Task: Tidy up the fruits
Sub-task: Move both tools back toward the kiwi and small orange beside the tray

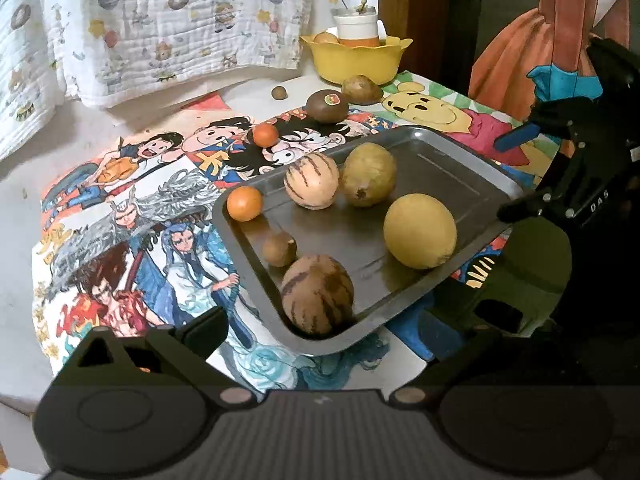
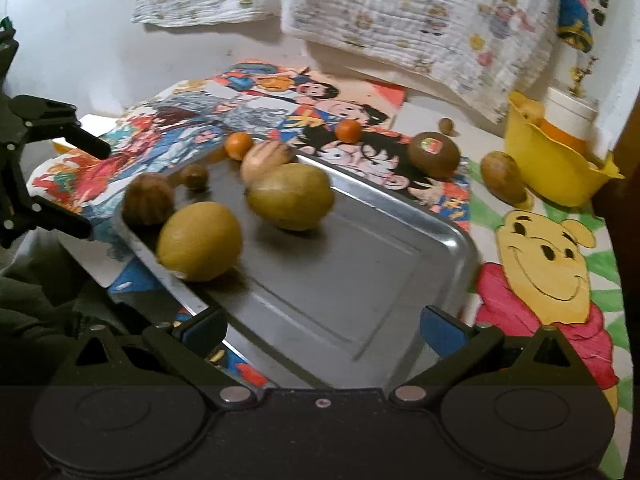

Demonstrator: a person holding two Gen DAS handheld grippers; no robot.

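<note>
Left wrist view: cartoon cloth (image 1: pixel 132 216) covers the table under the tray (image 1: pixel 440 160); quilted cloth (image 1: pixel 160 20) hangs behind; both grippers' jaws gape, empty.

In the right wrist view the green-yellow fruit (image 2: pixel 290 196) is motion-blurred. The yellow bowl (image 1: pixel 356 60) hides its contents (a white cup (image 1: pixel 356 26) blocks them); the orange skirt (image 1: pixel 532 48) runs off-frame.

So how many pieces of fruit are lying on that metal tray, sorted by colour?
On the metal tray:
Yellow-green: 2, the round one and the one behind it
Striped: 2, pale and darker
Small orange: 1
Small brown: 1
Total: 6
</note>
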